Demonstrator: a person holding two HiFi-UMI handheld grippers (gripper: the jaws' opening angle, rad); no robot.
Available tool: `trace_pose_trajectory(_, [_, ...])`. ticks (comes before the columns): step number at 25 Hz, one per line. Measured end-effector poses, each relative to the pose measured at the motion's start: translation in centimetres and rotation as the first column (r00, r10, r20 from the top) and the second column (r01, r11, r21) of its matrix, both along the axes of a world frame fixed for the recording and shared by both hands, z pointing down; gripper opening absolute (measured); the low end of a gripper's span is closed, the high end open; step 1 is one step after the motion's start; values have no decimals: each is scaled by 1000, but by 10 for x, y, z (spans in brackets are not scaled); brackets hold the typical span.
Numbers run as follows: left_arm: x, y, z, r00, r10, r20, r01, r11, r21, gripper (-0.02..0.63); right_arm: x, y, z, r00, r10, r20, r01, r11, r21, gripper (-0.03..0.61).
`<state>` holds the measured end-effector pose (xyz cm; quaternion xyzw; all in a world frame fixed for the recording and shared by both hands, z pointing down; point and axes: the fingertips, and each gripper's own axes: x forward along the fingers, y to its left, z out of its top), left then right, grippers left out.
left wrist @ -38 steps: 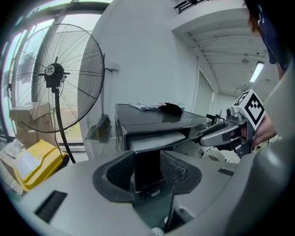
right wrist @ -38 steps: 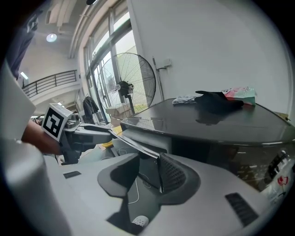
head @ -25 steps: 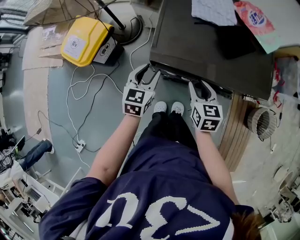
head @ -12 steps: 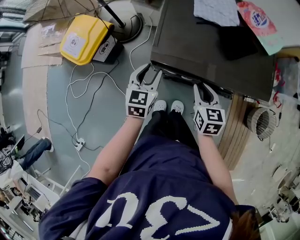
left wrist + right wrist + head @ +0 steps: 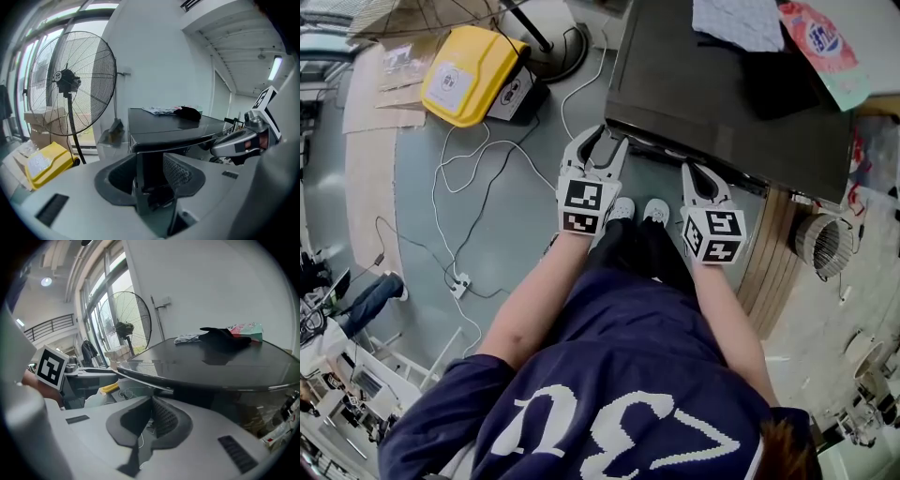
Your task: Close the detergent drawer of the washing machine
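Observation:
The dark-topped washing machine (image 5: 703,84) stands in front of me, and its front edge runs between my two grippers. A narrow dark strip (image 5: 649,152) juts from that edge; I cannot tell whether it is the detergent drawer. My left gripper (image 5: 602,142) is open at the machine's front left corner. In the left gripper view that corner (image 5: 154,140) shows in the gap of the left gripper (image 5: 150,161). My right gripper (image 5: 696,173) is just below the front edge. Its jaws have just been closing and now meet with nothing between them in the right gripper view (image 5: 151,399).
On the machine's top lie a white cloth (image 5: 733,21), a black item (image 5: 778,80) and a pink packet (image 5: 820,42). A yellow case (image 5: 469,80), a standing fan's base (image 5: 558,52) and loose cables (image 5: 478,187) are on the floor at left. A round wire-caged device (image 5: 820,246) sits at right.
The right gripper's jaws have gone from spread apart to closed together. Both grippers stay at the machine's front edge, and the left jaws remain apart.

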<state>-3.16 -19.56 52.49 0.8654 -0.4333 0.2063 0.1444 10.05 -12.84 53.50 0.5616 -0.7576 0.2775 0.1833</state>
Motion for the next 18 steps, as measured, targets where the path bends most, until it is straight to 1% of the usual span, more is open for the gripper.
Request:
trace_pose_trajectory(12, [1, -3, -1, 1000, -28, 1, 28, 1000, 4, 190, -4, -5, 3, 999, 14, 34, -14, 1000, 0, 15])
trace_pose_trajectory(18, [1, -8, 1, 997, -75, -19, 75, 997, -3, 190, -3, -13, 5, 997, 59, 51, -59, 998, 10, 15])
